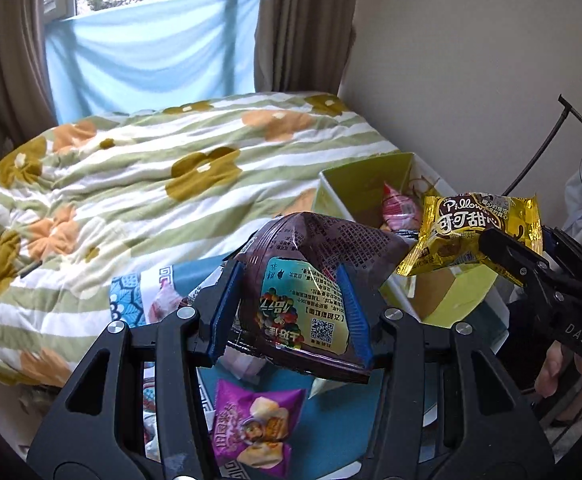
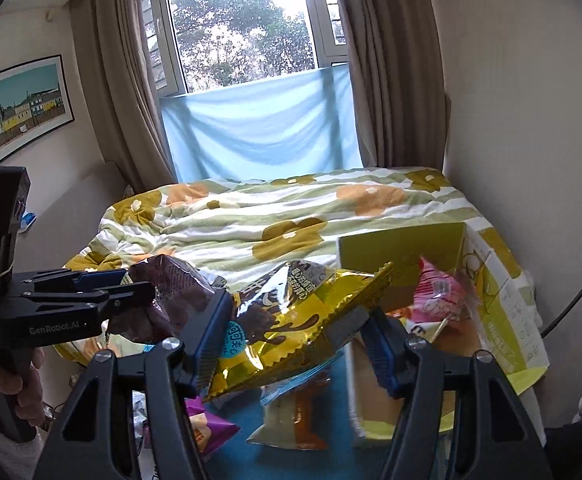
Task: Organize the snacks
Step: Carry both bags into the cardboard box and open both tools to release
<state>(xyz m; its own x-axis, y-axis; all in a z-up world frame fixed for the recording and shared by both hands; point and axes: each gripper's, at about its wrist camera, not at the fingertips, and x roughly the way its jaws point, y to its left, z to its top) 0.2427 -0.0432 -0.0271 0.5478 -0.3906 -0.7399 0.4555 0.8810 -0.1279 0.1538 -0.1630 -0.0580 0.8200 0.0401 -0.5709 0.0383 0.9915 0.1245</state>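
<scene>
I see a bed under a striped, flowered quilt. On its near end lie a teal patterned cloth and an open green box. A purple snack packet rests flat on that cloth

"Pillow" on the yellow packet; "GenRobot.AI" on the left gripper.

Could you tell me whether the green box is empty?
Not empty: a pink packet lies inside the open green box.
</scene>
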